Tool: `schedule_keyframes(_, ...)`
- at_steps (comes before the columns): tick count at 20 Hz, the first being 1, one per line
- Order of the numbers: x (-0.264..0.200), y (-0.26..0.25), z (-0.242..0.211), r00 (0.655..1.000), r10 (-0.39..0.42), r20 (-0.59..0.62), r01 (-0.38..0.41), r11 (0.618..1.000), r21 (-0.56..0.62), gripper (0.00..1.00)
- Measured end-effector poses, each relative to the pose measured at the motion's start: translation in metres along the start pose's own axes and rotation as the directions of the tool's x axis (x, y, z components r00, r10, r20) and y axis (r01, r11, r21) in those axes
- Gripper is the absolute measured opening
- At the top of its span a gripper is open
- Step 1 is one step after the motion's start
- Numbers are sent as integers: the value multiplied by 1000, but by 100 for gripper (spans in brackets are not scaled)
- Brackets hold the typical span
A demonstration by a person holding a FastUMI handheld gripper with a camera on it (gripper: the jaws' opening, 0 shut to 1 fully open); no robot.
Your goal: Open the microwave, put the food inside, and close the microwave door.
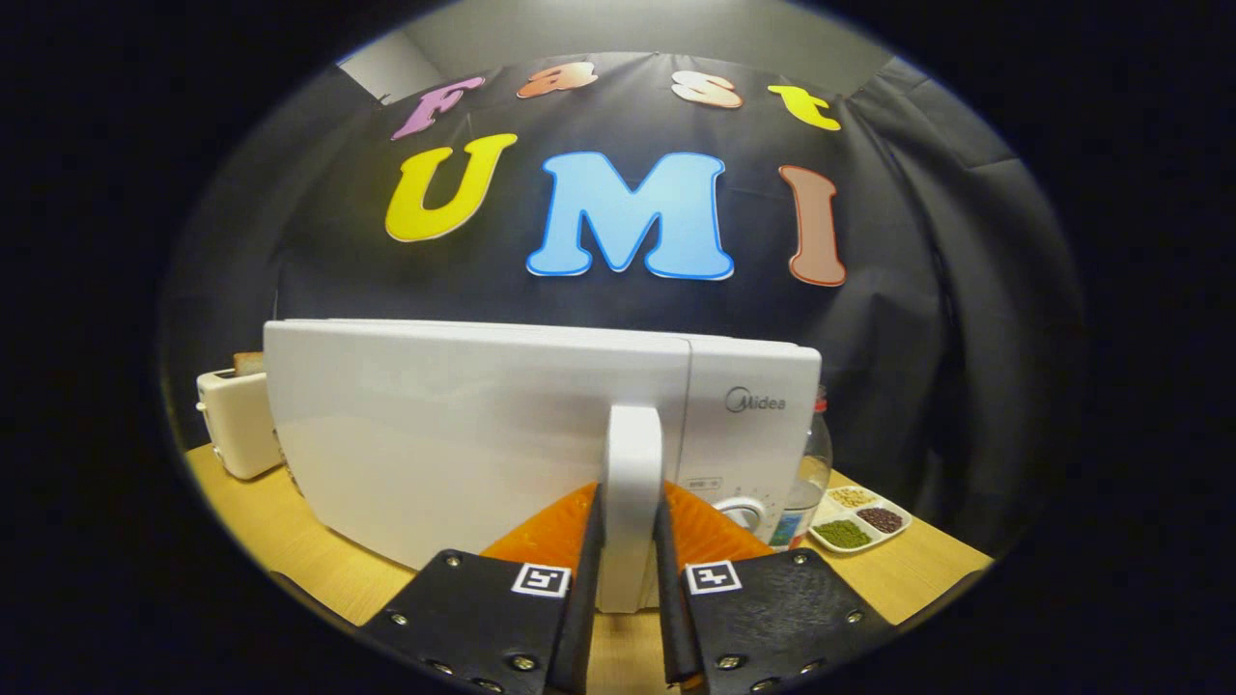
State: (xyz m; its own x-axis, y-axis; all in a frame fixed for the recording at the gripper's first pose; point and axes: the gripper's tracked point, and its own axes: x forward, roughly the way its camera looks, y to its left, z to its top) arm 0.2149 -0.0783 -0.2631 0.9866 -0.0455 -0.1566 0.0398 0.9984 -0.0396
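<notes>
Black cloth wall hangs in folds behind a light wooden table. Pale grey room wall shows above the cloth. Lighting dim, even.

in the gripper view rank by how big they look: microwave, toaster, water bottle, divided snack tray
1. microwave, by far the largest, though nearest the camera
2. toaster
3. water bottle and snack tray look about alike; bottle partly hidden

The gripper is shut on the door handle.
</notes>
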Motion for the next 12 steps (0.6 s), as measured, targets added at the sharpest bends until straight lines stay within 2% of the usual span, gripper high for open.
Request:
schedule_keyframes(2,-2,1,0,1000,30,-8,-30,999,30,29)
schedule_keyframes(3,-5,2,1,998,54,-15,-53,997,62,21)
schedule_keyframes(5,-4,4,0,996,85,-29,-83,993,78,19)
schedule_keyframes(8,-7,1,0,996,77,-34,-75,995,60,18)
schedule_keyframes(9,-9,2,-1,996,79,-42,-75,995,73,9)
schedule_keyframes(12,-9,4,0,995,95,-44,-90,992,88,9)
